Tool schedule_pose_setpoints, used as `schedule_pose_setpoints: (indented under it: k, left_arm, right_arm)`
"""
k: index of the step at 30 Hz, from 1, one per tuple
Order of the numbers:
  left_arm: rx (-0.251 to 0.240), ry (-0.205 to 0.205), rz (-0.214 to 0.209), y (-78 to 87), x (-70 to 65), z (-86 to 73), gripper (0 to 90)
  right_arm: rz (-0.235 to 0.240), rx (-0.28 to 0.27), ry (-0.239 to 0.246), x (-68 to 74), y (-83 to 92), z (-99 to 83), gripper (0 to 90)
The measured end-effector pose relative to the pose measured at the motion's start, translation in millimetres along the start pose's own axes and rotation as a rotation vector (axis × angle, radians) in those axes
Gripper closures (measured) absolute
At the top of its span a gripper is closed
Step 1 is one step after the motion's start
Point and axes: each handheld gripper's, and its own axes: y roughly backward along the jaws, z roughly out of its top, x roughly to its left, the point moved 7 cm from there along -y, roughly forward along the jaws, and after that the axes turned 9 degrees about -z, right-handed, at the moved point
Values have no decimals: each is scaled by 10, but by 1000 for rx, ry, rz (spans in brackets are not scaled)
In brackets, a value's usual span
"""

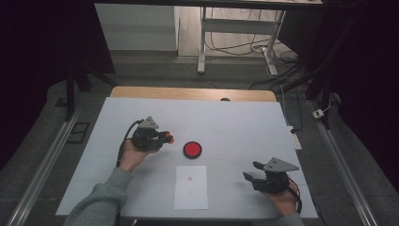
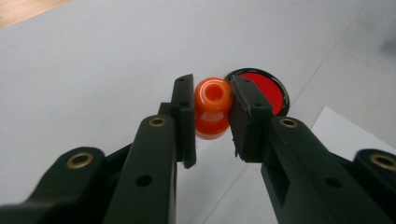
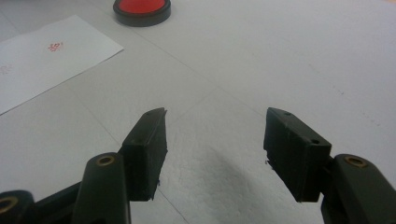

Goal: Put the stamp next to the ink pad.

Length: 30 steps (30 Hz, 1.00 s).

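Left gripper [image 2: 212,112]: lower centre of the left gripper view, nearest the lens; its two black jaws are clamped on the sides of the orange stamp [image 2: 212,106]; in the high view it sits left of centre [image 1: 165,138], stamp at its tip.
Orange stamp: a rounded, knob-like piece held between the pads, hollow top toward the camera; lifted clear of the table, just short of the ink pad.
Ink pad [image 2: 271,91]: round, red in a black rim, directly behind the right-hand jaw; centre of the high view [image 1: 192,149].
Paper [image 1: 191,186]: white sheet below the pad, lower centre; faint red marks on it [image 3: 55,46].
Right gripper [image 3: 215,140]: jaws apart, holding nothing; resting at lower right of the high view [image 1: 251,172].
Progress: stamp is picked up; inking and pressing on the paper probably remain.
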Motion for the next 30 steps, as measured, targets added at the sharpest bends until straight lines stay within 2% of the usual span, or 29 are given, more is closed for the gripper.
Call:
schedule_pose_setpoints:
  k: [8, 12, 20, 30]
  left_arm:
    - [67, 10, 18, -251, 130, -98, 724]
    - [82, 8, 31, -349, 168, -126, 724]
    - [105, -32, 47, -459, 125, -124, 720]
    - [136, -35, 57, -507, 131, -178, 713]
  right_arm:
    - [0, 10, 9, 14, -20, -7, 384]
    - [7, 8, 4, 10, -28, -11, 384]
    - [5, 14, 13, 16, -27, -18, 384]
    - [6, 15, 11, 16, -28, -18, 384]
